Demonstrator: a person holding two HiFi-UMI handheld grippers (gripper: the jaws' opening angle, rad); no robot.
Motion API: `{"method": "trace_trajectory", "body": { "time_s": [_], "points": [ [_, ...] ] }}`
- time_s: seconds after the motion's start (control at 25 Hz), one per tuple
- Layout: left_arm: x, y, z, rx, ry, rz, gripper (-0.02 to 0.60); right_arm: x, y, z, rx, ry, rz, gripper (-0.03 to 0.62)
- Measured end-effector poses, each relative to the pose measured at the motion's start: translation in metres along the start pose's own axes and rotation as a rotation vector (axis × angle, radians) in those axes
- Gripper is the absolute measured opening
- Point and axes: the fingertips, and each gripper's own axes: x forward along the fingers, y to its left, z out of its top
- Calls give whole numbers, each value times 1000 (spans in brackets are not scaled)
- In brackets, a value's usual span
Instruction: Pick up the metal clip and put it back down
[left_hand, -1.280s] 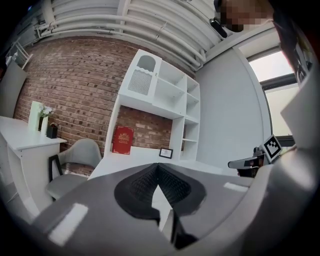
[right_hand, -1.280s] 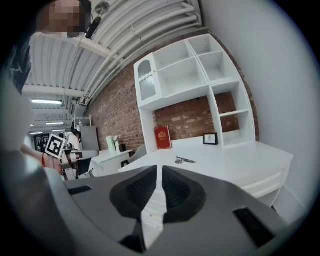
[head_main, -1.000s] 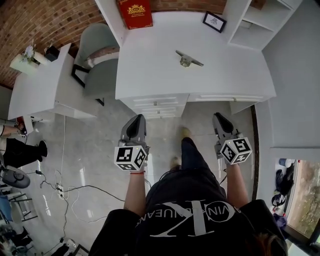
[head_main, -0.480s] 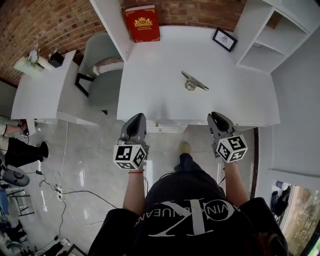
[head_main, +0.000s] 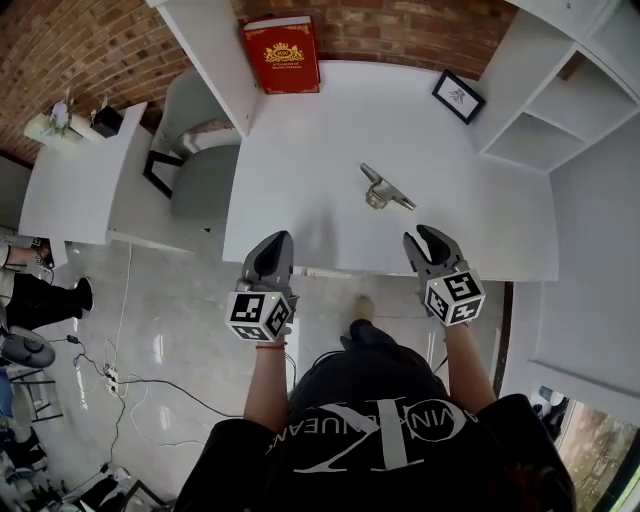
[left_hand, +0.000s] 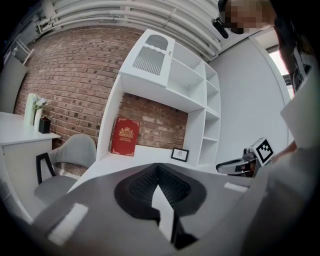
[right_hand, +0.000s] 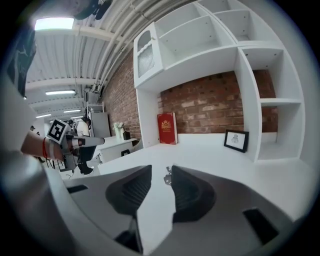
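Desk (head_main: 330, 170) — white, against brick wall (head_main: 400, 25) — bears metal clip (head_main: 385, 190), red book (head_main: 281, 53), frame (head_main: 457, 97).

Right gripper (head_main: 420, 237) seemingly nearer metal clip (head_main: 386, 190), jaws opening.

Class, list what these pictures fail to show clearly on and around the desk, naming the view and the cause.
Metal clip: right gripper view shows only a sliver; a pad of the right gripper, jaws opening with nothing between, covers the rest.
Red book: cover lettering too small in every view.
Picture frame: its print too small everywhere.
Shelf unit: cut off by the head view's top right edge.
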Motion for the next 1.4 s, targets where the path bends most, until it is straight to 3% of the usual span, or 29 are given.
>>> {"method": "trace_trajectory", "body": {
  "time_s": [0.4, 0.6, 0.8, 1.04, 1.4],
  "points": [
    [42, 3, -1, 4, 6, 12, 8, 49, -17, -4, -125, 90, 91, 112],
    [51, 3, -13, -8, 45, -3, 8, 75, -10, -15, -239, 175, 116, 124],
    [69, 3, -14, 8, 73, -49, 8, 102, -13, -18, -381, 234, 100, 126],
    [82, 5, -22, 21, 100, -88, 8, 119, -14, -27, -432, 280, 93, 126],
    [100, 5, -35, 39, 113, -134, 8, 138, -20, -43, -588, 321, 51, 126]
  ]
}}
